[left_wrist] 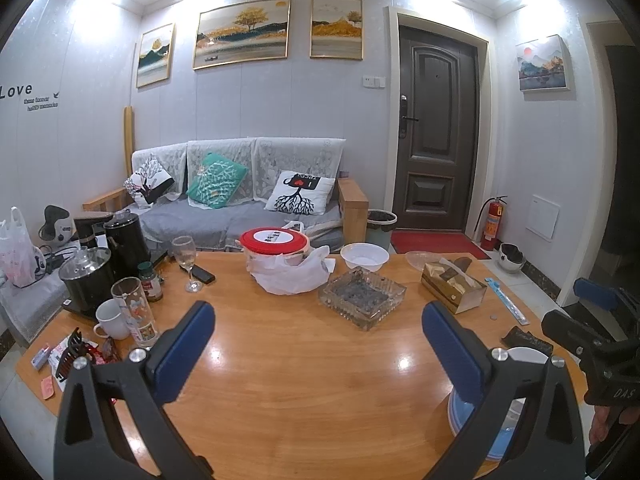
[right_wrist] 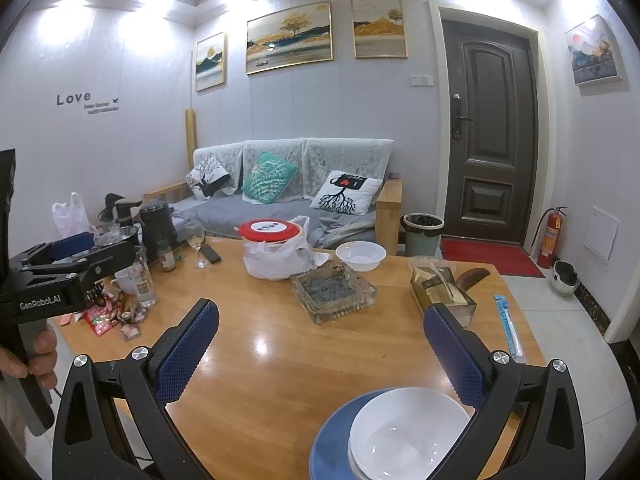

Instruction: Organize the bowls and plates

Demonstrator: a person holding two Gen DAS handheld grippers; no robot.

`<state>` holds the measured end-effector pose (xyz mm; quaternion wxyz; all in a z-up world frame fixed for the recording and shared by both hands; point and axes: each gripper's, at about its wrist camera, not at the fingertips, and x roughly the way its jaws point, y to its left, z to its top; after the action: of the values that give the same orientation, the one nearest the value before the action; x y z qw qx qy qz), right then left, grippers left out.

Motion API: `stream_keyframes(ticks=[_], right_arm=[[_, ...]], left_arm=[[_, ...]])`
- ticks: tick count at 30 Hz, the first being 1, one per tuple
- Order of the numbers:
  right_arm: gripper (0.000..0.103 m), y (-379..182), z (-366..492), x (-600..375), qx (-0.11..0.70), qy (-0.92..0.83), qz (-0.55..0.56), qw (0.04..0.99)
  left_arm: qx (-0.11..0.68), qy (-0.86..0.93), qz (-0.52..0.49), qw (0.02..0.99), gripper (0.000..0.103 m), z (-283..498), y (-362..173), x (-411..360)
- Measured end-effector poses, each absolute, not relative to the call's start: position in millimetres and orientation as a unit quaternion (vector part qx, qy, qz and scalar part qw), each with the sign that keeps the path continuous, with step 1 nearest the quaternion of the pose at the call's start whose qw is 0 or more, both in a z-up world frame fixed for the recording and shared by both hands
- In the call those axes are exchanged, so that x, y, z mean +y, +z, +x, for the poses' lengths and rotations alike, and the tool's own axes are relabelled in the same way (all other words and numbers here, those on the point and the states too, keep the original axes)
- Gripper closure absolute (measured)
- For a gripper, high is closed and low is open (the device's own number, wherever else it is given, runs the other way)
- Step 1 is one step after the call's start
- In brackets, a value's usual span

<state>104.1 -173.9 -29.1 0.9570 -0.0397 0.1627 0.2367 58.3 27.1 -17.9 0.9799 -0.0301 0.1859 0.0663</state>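
Observation:
A white bowl [right_wrist: 404, 436] sits on a blue plate [right_wrist: 332, 436] at the near right of the wooden table [right_wrist: 288, 360]. The stack also shows in the left wrist view [left_wrist: 504, 436], mostly hidden behind a finger. Another white bowl [left_wrist: 364, 256] stands at the far side, also in the right wrist view [right_wrist: 360, 255]. My right gripper [right_wrist: 320, 344] is open and empty, its right finger just above the near bowl. My left gripper [left_wrist: 318, 340] is open and empty over the bare table middle, left of the stack.
A glass ashtray [left_wrist: 362, 296], a red-lidded tub in a plastic bag [left_wrist: 276, 252], a gold tissue box [left_wrist: 452, 284], a wine glass [left_wrist: 186, 260], a phone [left_wrist: 202, 274], kettles, mug, tumbler and wrappers at the left [left_wrist: 116, 296]. A sofa stands behind the table.

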Motion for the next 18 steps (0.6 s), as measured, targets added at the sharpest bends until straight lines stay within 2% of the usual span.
stream_keyframes(ticks=[18], right_arm=[[0.001,-29.2,104.2,-174.4,0.162,0.236,-0.039,0.957]], left_arm=[[0.179,0.064,-0.026,0.981,0.0,55.4,-11.8,24.3]])
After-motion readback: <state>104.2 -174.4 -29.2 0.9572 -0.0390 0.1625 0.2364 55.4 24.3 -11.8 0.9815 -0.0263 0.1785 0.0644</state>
